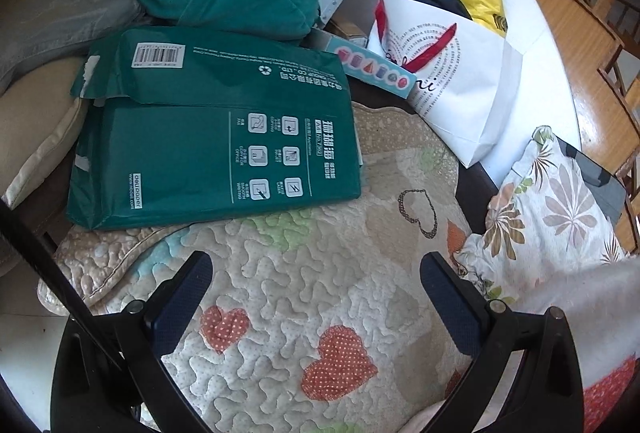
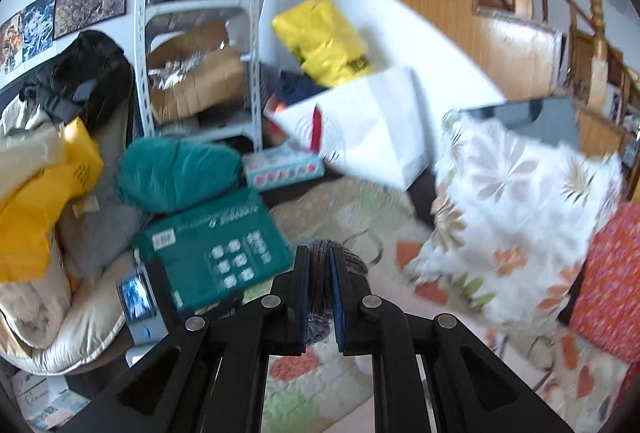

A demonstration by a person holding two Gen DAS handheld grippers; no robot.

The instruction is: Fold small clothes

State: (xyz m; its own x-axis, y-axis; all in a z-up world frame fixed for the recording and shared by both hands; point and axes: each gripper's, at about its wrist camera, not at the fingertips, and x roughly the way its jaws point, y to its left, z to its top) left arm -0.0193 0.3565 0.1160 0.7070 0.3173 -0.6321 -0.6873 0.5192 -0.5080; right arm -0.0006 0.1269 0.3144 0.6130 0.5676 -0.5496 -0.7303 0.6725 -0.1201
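The right gripper point(image 2: 320, 265) pinches a small dark grey knitted garment point(image 2: 320, 285) between its nearly closed fingers, clear of the heart-patterned quilted mat point(image 1: 304, 297), probably to lay it flat there, where the left gripper point(image 1: 316, 273) waits, fingers spread and empty.

Bright daylight throughout; the left wrist view is sharp, the right motion-blurred, both bowed with dark corners.
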